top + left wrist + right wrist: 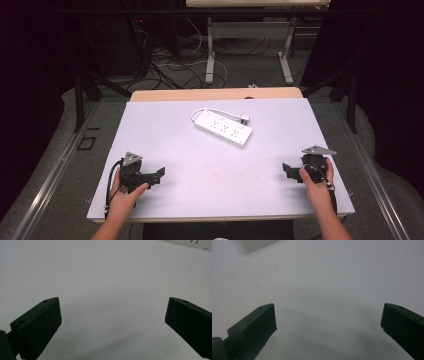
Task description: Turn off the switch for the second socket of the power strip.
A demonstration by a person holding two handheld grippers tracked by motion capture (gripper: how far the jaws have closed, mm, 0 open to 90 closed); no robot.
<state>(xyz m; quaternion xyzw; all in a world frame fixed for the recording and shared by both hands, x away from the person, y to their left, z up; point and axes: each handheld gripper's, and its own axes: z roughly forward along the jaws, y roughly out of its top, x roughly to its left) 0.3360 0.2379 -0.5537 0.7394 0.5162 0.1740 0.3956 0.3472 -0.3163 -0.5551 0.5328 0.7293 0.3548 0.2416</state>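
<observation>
A white power strip [223,128] lies slantwise at the middle back of the white table top [210,165], its white cord and plug [244,119] curled beside it. My left gripper [159,174] rests low on the table near the front left, held by a hand, its jaws wide apart with nothing between them [113,312]. My right gripper [287,170] sits near the front right edge in the other hand, also open and empty [328,315]. A corner of the power strip [254,245] shows at the top left of the right gripper view, and its edge [192,242] at the top right of the left gripper view.
Beyond the table's wooden far edge [215,94] is a grey floor with tangled cables [170,70] and the legs of another desk [211,55]. Metal rails [55,170] run along the floor on both sides of the table.
</observation>
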